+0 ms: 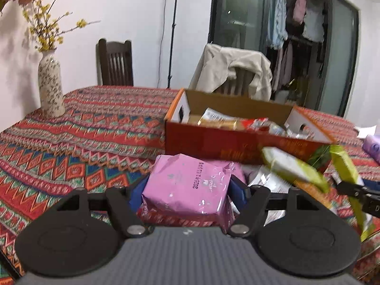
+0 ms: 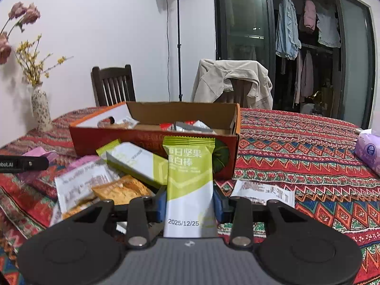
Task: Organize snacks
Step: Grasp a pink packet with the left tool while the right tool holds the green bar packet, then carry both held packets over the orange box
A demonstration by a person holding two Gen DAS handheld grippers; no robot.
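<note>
My left gripper [image 1: 187, 190] is shut on a pink snack packet [image 1: 187, 187], held above the patterned tablecloth in front of the red cardboard box [image 1: 213, 142]. My right gripper [image 2: 190, 199] is shut on a green and white nut bar [image 2: 190, 178], held upright before the same box [image 2: 154, 140], which holds several snacks. The right gripper and its bar also show at the right of the left wrist view [image 1: 349, 173]. A second green and white bar [image 2: 135, 161], an orange packet [image 2: 121, 190] and a white packet [image 2: 80, 185] lie in a loose pile left of my right gripper.
A patterned vase [image 1: 51, 87] with yellow flowers stands at the table's far left. A purple tissue pack [image 2: 368, 152] lies at the right edge. A paper slip [image 2: 263, 192] lies near my right gripper. Two chairs [image 2: 112, 85] stand behind the table, one draped with a jacket.
</note>
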